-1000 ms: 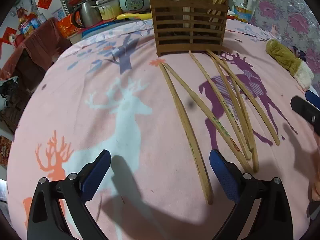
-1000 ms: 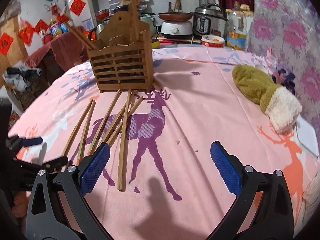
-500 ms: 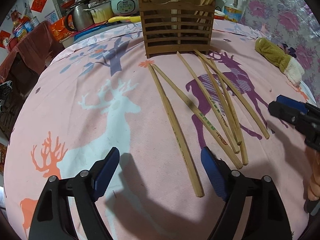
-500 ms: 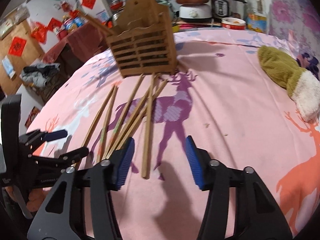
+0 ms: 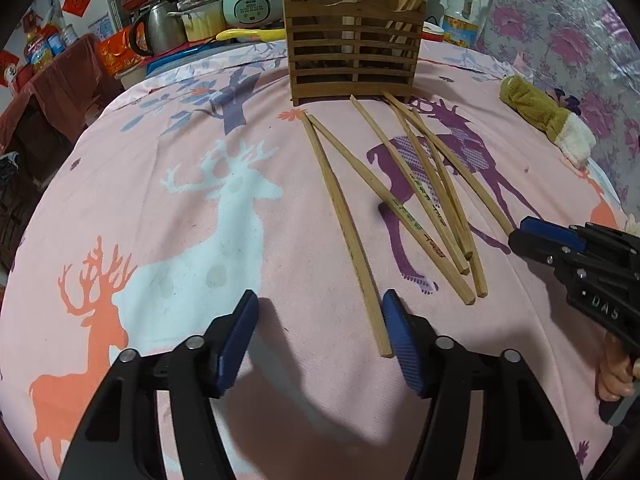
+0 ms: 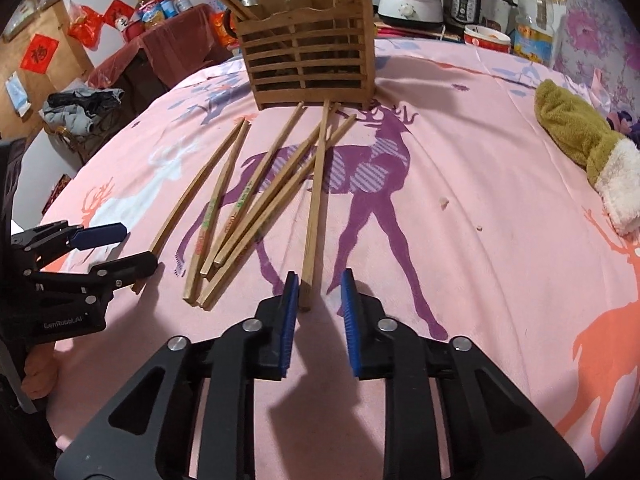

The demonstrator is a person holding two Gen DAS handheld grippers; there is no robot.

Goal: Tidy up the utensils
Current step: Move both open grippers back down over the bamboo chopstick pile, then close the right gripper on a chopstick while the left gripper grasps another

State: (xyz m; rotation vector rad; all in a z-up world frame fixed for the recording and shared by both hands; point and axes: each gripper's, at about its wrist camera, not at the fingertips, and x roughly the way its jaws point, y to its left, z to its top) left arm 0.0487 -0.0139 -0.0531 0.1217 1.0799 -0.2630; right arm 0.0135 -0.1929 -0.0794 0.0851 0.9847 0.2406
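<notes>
chopsticks (image 6: pixel 256 200) loose ahead of both tongs. right tongs (image 6: pixel 318 294) closing round the rightmost chopstick (image 6: pixel 314 216), left tongs (image 5: pixel 320 320) closing beside another, neither clenched yet. next, likely lifting into the holder (image 6: pixel 308 56).

"GenRobot.AI" on left tool (image 6: pixel 106 254)

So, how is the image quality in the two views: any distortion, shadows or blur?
Left wrist view: strong fisheye, the cloth bulges like a dome, corners black; the left gripper casts dark shadows on the cloth; chopsticks sharp. Right wrist view: same bending and black corners; the holder leans; shadow under the right gripper; no real blur.
</notes>
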